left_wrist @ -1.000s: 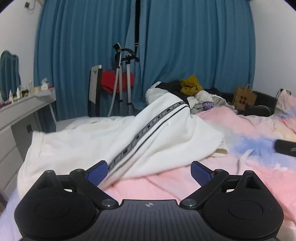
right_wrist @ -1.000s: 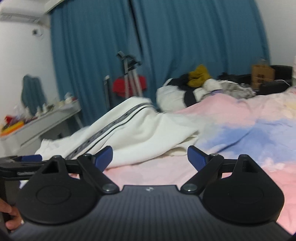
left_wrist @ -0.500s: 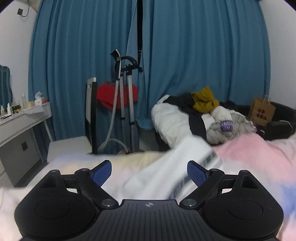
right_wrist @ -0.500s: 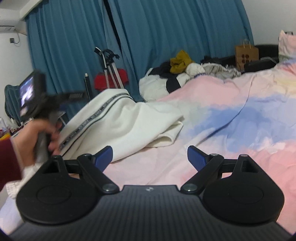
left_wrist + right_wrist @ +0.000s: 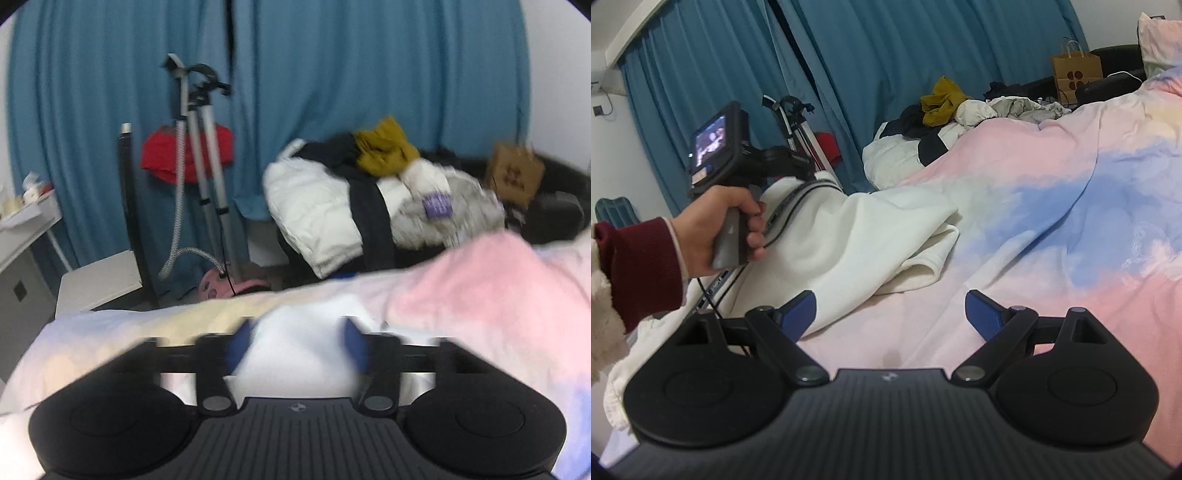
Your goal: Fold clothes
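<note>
While closing, left gripper with blurred blue pads drawn in against a fold of white garment, cloth bunched between them (blur too heavy to say how firmly pinched). Seen from the right wrist: same garment spread over the pink and blue duvet, a dark striped band along its raised left part, one rounded edge curled toward the middle of the bed. Left hand, in a dark red cuff, wrapped round the left gripper's handle at that raised part, small lit screen on the back of the unit. Right gripper spread wide, nothing between the jaws; left pad just over the garment's near edge, right pad over bare duvet. Beyond the bed: a heap of clothes with a mustard piece on top, a steamer stand before teal curtains, and a brown paper bag far right.
</note>
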{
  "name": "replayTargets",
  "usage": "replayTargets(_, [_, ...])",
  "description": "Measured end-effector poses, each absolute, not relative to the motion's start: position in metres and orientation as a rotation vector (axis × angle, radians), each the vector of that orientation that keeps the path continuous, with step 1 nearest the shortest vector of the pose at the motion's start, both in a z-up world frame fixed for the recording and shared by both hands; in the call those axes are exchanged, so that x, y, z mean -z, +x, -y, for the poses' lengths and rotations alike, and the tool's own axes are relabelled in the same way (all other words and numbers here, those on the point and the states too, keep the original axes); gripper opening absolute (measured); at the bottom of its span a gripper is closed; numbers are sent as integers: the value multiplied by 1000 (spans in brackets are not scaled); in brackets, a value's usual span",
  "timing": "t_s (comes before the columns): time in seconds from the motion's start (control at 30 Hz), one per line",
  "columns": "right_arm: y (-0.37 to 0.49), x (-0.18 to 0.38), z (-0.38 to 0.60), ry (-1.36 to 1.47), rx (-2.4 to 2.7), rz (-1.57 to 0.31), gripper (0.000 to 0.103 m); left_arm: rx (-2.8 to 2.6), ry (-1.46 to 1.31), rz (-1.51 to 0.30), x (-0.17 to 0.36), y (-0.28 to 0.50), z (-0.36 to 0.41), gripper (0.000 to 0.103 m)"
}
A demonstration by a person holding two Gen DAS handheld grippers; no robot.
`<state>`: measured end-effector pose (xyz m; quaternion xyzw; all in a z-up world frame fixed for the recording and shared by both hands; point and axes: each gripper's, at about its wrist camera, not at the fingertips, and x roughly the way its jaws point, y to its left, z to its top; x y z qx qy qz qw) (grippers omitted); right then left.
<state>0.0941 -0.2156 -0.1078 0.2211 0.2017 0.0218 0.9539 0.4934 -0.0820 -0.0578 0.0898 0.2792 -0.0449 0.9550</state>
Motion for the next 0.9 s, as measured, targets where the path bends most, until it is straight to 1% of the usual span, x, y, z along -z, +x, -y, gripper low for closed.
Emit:
replayTargets(0.03, [93, 107, 216, 446, -40, -404, 89, 85, 208, -572, 58, 490, 88, 14])
replayTargets(0.13, [90, 105, 217, 443, -26, -386, 89, 91, 304, -535, 47, 464, 107, 9])
replayTargets(0.3, [83, 99, 227, 507, -23, -347, 89, 203, 460, -441, 15, 389, 133, 7])
replayTargets(0.4, [75, 91, 235, 543, -9, -319, 89, 307, 471, -419, -4, 324, 134, 7])
replayTargets(0.53, [61, 83, 239, 542, 5, -284, 89, 410, 416, -412, -5, 229, 115, 7])
replayTargets(0.63, [53, 78, 240, 560, -2, -293, 89, 480, 356, -431, 12, 159, 95, 7])
replayTargets(0.73, [42, 72, 240, 591, -28, -296, 89, 511, 295, -486, 46, 105, 75, 7])
replayTargets(0.83, [32, 65, 234, 559, -58, -304, 89, 506, 216, -542, 80, 79, 55, 7])
replayTargets(0.9, [30, 63, 230, 524, -73, -322, 89, 499, 175, -569, 97, 76, 44, 7])
